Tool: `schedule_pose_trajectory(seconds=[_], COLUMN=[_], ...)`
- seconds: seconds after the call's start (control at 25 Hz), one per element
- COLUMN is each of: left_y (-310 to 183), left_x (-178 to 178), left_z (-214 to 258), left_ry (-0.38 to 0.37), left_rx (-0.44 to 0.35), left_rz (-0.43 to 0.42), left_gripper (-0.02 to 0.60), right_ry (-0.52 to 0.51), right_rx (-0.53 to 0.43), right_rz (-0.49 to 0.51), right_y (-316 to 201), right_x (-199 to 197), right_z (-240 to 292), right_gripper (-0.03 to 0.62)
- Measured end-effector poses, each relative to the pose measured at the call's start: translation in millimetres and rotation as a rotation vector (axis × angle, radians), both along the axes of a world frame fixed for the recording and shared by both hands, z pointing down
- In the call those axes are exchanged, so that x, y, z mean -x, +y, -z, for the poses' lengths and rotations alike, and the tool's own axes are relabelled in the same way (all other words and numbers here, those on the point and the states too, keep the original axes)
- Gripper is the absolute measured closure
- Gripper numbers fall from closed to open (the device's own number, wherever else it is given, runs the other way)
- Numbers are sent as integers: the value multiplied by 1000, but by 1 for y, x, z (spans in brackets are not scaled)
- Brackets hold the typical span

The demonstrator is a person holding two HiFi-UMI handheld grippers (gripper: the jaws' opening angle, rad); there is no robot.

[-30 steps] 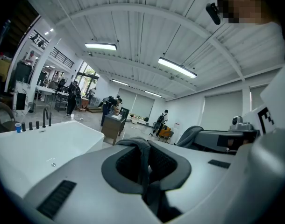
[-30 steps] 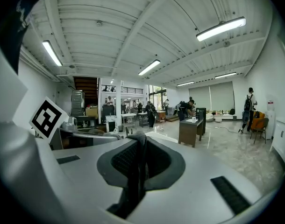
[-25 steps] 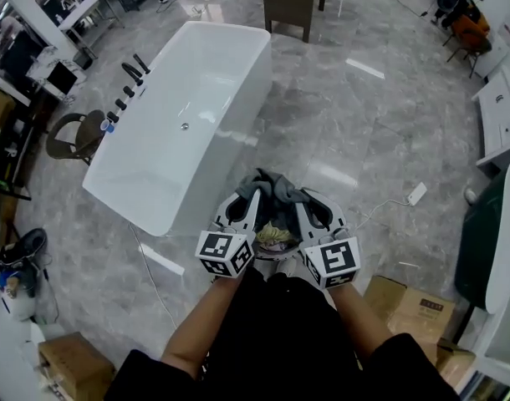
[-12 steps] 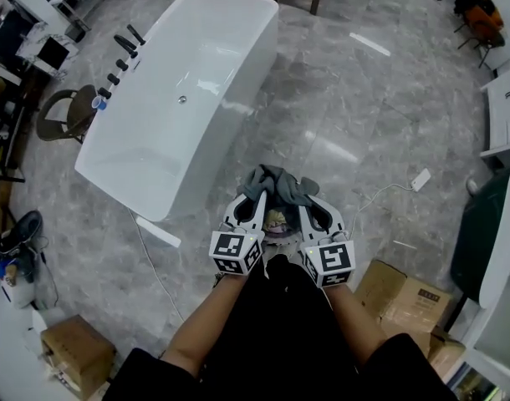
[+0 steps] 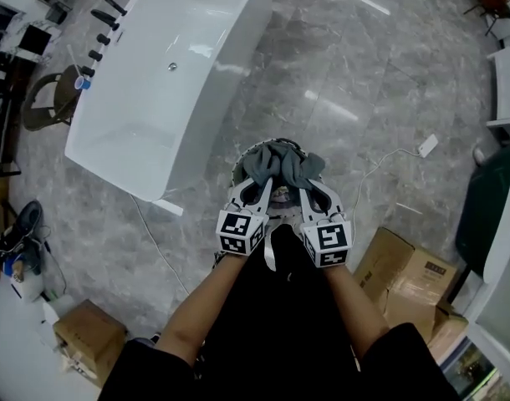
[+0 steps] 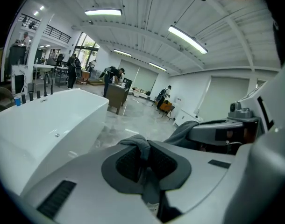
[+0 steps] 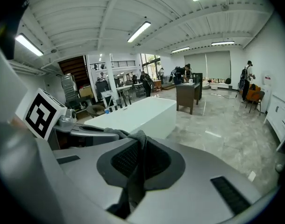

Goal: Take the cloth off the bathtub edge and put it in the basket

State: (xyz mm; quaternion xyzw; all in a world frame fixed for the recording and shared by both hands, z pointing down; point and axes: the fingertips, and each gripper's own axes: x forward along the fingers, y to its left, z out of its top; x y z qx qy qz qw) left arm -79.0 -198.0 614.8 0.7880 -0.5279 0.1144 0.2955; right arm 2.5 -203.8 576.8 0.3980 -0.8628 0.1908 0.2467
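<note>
The cloth [image 5: 282, 162] has come down to just over the basket [image 5: 241, 164], with the left gripper [image 5: 262, 176] and right gripper [image 5: 298, 179] each clamped on a bunched fold, probably the best hold for such soft, light fabric.

In the head view the bathtub [image 5: 171, 73] fills the upper left of the frame, with a chair [image 5: 42, 107] beside it at the left edge. The basket [image 5: 238, 164] stands on the floor at centre, just right of the bathtub's near end. The cloth [image 5: 282, 164] hangs over the basket, with the left tool [image 5: 263, 179] and right tool [image 5: 298, 181] side by side just below it, each clamped on it. A cardboard box [image 5: 405, 278] sits at lower right, a second box [image 5: 88, 337] at lower left.
</note>
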Motion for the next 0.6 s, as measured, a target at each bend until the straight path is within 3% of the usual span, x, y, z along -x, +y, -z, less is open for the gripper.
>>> schedule_pose_trajectory(seconds=[0.6], left_y=[13], left_x=[-8], left_z=[-139], left_ry=[-52], left_rx=[167], left_rz=[-130], left_gripper=[545], right_ry=[54], right_rx=[177], right_rz=[30], right_y=[14], right_x=[6], right_z=[-138], right_gripper=[557])
